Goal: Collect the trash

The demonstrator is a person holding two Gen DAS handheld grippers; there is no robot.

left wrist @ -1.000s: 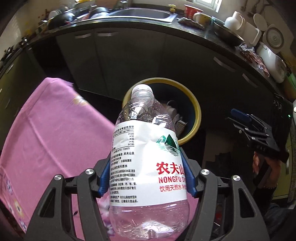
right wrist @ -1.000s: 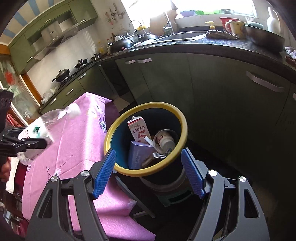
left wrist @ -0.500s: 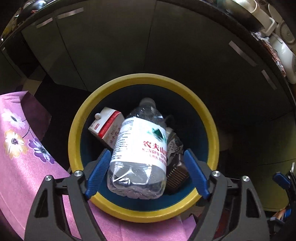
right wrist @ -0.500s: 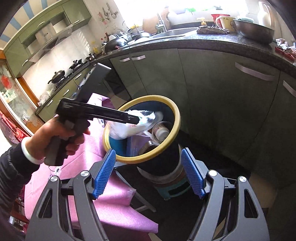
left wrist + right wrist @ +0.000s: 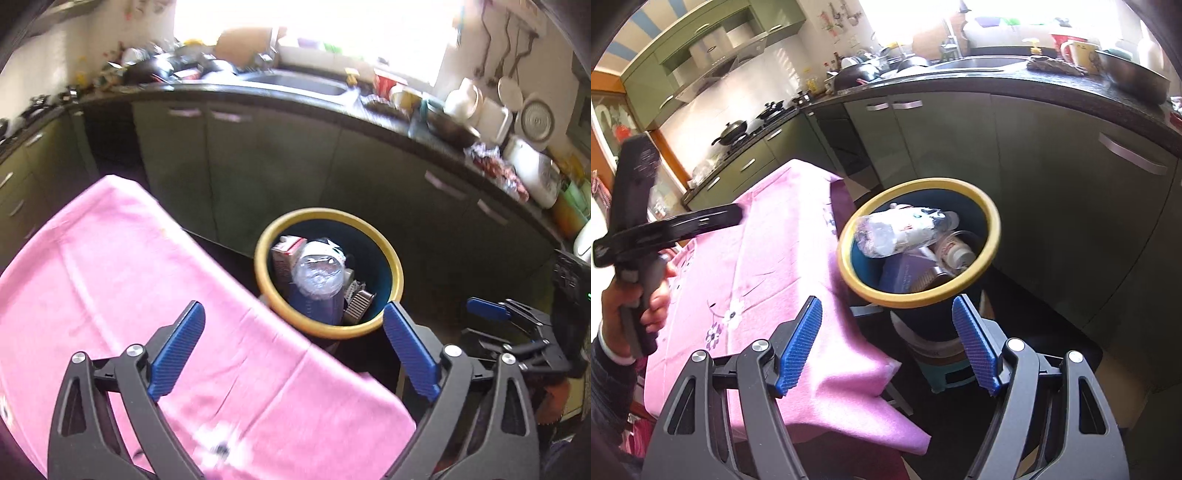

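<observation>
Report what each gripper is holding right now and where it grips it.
Nothing is held. The left gripper has just been opening and is empty; the water bottle lies in the bin. The right gripper is open and empty too.

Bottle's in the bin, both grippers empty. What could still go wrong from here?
1. The water bottle lies tilted across the other trash, its base near the bin's yellow rim; it may roll out if knocked.
2. The bin stands on a small stool, so a bump from the right gripper may tip it.
3. The left gripper, jaws just opened, hangs over the pink tablecloth and may snag it.
</observation>
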